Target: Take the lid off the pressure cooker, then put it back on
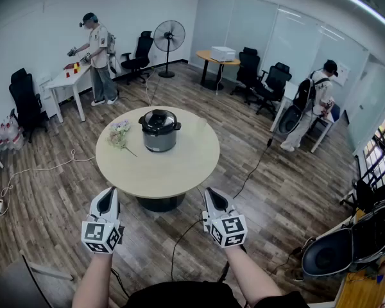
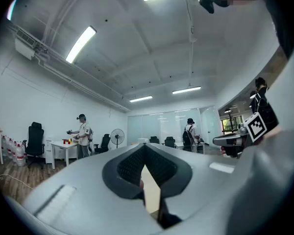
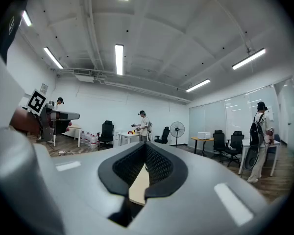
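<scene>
Grey pressure cooker (image 1: 160, 131), lidded, well ahead of closed fingers (image 1: 107, 201).

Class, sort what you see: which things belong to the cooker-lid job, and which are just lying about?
Job: pressure cooker, lid, left gripper, right gripper, round table.
Lying about: flowers, standing fan, office chair.
</scene>
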`<act>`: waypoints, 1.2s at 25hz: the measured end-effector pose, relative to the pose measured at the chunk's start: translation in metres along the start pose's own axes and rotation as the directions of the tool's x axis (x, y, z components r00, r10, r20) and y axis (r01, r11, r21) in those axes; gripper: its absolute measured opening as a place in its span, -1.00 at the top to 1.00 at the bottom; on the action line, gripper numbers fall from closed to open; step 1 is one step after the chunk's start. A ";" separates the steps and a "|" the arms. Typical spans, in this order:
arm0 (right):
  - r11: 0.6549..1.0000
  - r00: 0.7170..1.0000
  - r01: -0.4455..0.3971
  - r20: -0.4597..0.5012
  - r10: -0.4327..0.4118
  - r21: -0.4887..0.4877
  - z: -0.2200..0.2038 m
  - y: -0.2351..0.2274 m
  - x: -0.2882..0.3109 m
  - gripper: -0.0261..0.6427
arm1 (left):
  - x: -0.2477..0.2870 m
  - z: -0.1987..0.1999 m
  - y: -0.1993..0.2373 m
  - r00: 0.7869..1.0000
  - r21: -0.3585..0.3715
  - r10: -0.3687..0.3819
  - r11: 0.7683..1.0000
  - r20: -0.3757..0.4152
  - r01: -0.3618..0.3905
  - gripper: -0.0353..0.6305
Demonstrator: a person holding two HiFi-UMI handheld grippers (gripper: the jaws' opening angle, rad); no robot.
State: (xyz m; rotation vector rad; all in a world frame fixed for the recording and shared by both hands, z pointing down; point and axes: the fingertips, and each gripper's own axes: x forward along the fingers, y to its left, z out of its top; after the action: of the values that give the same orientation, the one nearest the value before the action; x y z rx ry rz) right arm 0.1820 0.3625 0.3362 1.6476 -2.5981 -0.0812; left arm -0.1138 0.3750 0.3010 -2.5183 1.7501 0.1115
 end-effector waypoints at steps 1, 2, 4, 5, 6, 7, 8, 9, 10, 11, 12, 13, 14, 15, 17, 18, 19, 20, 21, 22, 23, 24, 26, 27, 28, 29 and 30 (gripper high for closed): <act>1.000 1.000 0.000 -0.001 0.000 0.000 -0.001 -0.002 0.001 0.90 | 0.002 -0.001 0.000 1.000 -0.003 0.000 1.000 0.002 0.000 0.89; 1.000 1.000 0.001 -0.002 -0.001 0.001 -0.003 -0.003 0.002 0.90 | 0.003 -0.003 0.000 1.000 -0.006 0.000 1.000 0.003 0.000 0.89; 1.000 1.000 0.001 -0.004 -0.001 0.002 -0.006 -0.006 0.003 0.90 | 0.005 -0.005 -0.002 1.000 -0.004 -0.001 1.000 0.004 0.001 0.89; 1.000 1.000 0.001 -0.005 -0.001 0.002 -0.007 -0.007 0.004 0.90 | 0.006 -0.005 -0.003 1.000 -0.001 -0.001 1.000 0.003 0.001 0.89; 1.000 1.000 0.002 -0.007 -0.002 0.002 -0.008 -0.008 0.004 0.90 | 0.006 -0.005 -0.004 1.000 0.003 -0.002 1.000 0.002 0.002 0.89; 1.000 1.000 0.004 -0.009 -0.004 0.003 -0.008 -0.008 0.004 0.90 | 0.007 -0.005 -0.004 1.000 0.005 -0.003 1.000 0.002 0.003 0.89; 1.000 1.000 0.006 -0.009 -0.006 0.006 -0.009 -0.009 0.004 0.90 | 0.008 -0.004 -0.004 1.000 0.006 -0.004 1.000 0.002 0.004 0.89; 1.000 1.000 0.005 -0.006 -0.005 0.012 -0.009 -0.009 0.004 0.90 | 0.008 -0.004 -0.004 1.000 0.007 -0.003 1.000 0.002 0.003 0.89; 1.000 1.000 -0.002 0.001 0.002 0.023 -0.008 -0.009 0.003 0.90 | 0.008 -0.004 -0.004 1.000 0.007 -0.001 1.000 0.000 0.001 0.89; 0.999 1.000 -0.016 0.010 0.015 0.038 -0.008 -0.008 0.003 0.90 | 0.008 -0.005 -0.004 1.000 0.006 0.002 1.000 -0.004 -0.002 0.89; 0.998 0.999 -0.034 0.015 0.033 0.051 -0.007 -0.007 0.003 0.90 | 0.007 -0.006 -0.004 1.000 0.004 0.004 1.000 -0.007 -0.004 0.89; 0.997 0.999 -0.052 0.014 0.051 0.056 -0.008 -0.004 0.003 0.89 | 0.007 -0.007 -0.004 1.000 0.003 0.004 1.000 -0.009 -0.004 0.89; 0.997 0.998 -0.067 0.006 0.067 0.047 -0.010 -0.001 0.004 0.89 | 0.006 -0.009 -0.005 1.000 0.002 0.003 1.000 -0.010 -0.003 0.89; 0.996 0.997 -0.082 -0.002 0.083 0.027 -0.011 0.002 0.005 0.89 | 0.006 -0.010 -0.006 1.000 0.001 0.001 1.000 -0.010 -0.001 0.89; 0.993 0.993 -0.117 0.010 0.117 0.013 -0.009 0.009 0.008 0.82 | 0.006 -0.013 -0.007 1.000 0.001 -0.002 1.000 -0.012 0.002 0.89; 0.991 0.991 -0.129 0.038 0.127 0.036 -0.004 0.010 0.009 -0.01 | 0.006 -0.014 -0.007 1.000 0.002 -0.003 1.000 -0.012 0.003 0.89; 0.988 0.989 -0.137 0.071 0.132 0.073 0.001 0.010 0.011 -0.86 | 0.007 -0.015 -0.007 1.000 0.003 -0.003 1.000 -0.012 0.003 0.89; 0.984 0.987 -0.144 0.093 0.134 0.107 0.004 0.009 0.012 -0.86 | 0.007 -0.016 -0.007 1.000 0.004 -0.002 1.000 -0.013 0.002 0.89; 0.981 0.986 -0.147 0.101 0.134 0.126 0.006 0.007 0.012 -0.86 | 0.008 -0.017 -0.007 1.000 0.005 0.000 1.000 -0.013 0.000 0.89; 0.981 0.986 -0.146 0.096 0.134 0.127 0.005 0.006 0.013 -0.86 | 0.008 -0.018 -0.007 1.000 0.005 0.003 1.000 -0.014 -0.003 0.89; 0.982 0.987 -0.145 0.087 0.135 0.120 0.004 0.004 0.013 -0.86 | 0.008 -0.018 -0.008 1.000 0.006 0.005 1.000 -0.013 -0.005 0.89; 0.983 0.987 -0.145 0.080 0.137 0.113 0.002 0.003 0.014 -0.86 | 0.008 -0.019 -0.008 1.000 0.006 0.003 1.000 -0.010 -0.002 0.89; 0.982 0.987 -0.149 0.078 0.140 0.116 0.001 0.002 0.014 -0.86 | 0.011 -0.020 -0.013 0.999 0.004 -0.038 0.999 0.001 0.038 0.89; 0.981 0.987 -0.152 0.078 0.143 0.120 0.001 0.001 0.015 -0.86 | 0.016 -0.022 -0.018 0.997 0.000 -0.076 0.997 0.003 0.076 0.85; 0.980 0.986 -0.154 0.077 0.146 0.122 0.002 0.001 0.015 -0.86 | 0.022 -0.025 -0.024 0.994 -0.006 -0.111 0.994 -0.002 0.111 -0.35; 0.980 0.986 -0.157 0.076 0.148 0.122 0.002 0.000 0.016 -0.86 | 0.028 -0.029 -0.028 0.991 -0.009 -0.132 0.991 -0.011 0.132 -0.88; 0.980 0.986 -0.159 0.076 0.150 0.120 0.004 0.000 0.017 -0.86 | 0.031 -0.031 -0.031 0.990 -0.003 -0.139 0.990 -0.021 0.139 -0.88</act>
State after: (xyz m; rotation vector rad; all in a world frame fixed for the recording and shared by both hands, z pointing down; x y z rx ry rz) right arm 0.1748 0.3475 0.3331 1.4959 -2.8257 0.0366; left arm -0.0735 0.3538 0.3297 -2.6420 1.5762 0.0786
